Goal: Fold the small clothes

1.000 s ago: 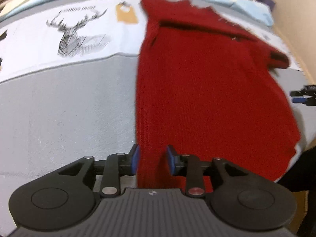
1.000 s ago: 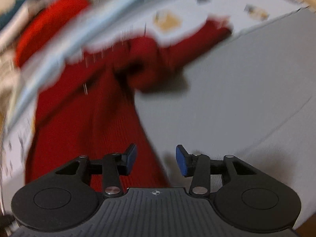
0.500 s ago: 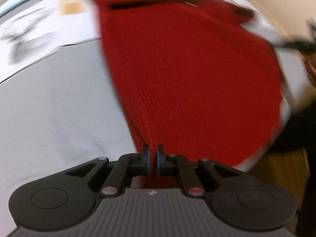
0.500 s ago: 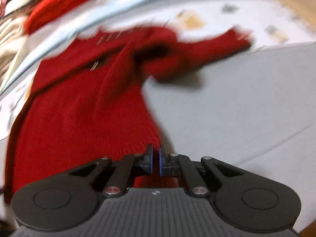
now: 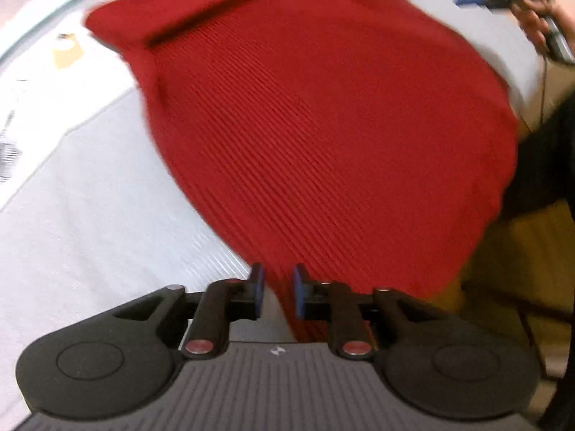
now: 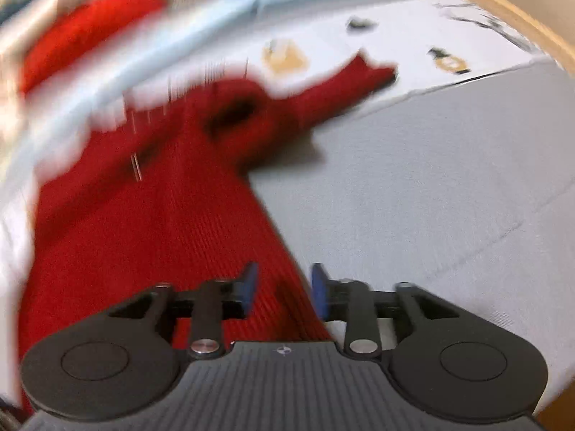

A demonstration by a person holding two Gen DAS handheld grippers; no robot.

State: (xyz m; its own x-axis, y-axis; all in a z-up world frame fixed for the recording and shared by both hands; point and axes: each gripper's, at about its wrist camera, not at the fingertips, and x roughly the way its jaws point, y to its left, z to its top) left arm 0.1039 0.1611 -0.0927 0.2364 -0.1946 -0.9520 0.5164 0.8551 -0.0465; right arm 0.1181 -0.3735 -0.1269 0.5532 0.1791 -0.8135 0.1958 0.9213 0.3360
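The red ribbed-knit sweater (image 5: 323, 125) lies flat on a pale grey woven cloth (image 5: 90, 215). The left gripper (image 5: 276, 289) and right gripper (image 6: 282, 289) have just been opening, blue pads narrowly apart astride its near hem corners, not pressing. Far prints are blurred, unreadable.

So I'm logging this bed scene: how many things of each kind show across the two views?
Red knit sweater: 1
Claws, left claw and right claw: 2
Grey bed cover: 1
Deer-print white cloth: 1
Total: 5
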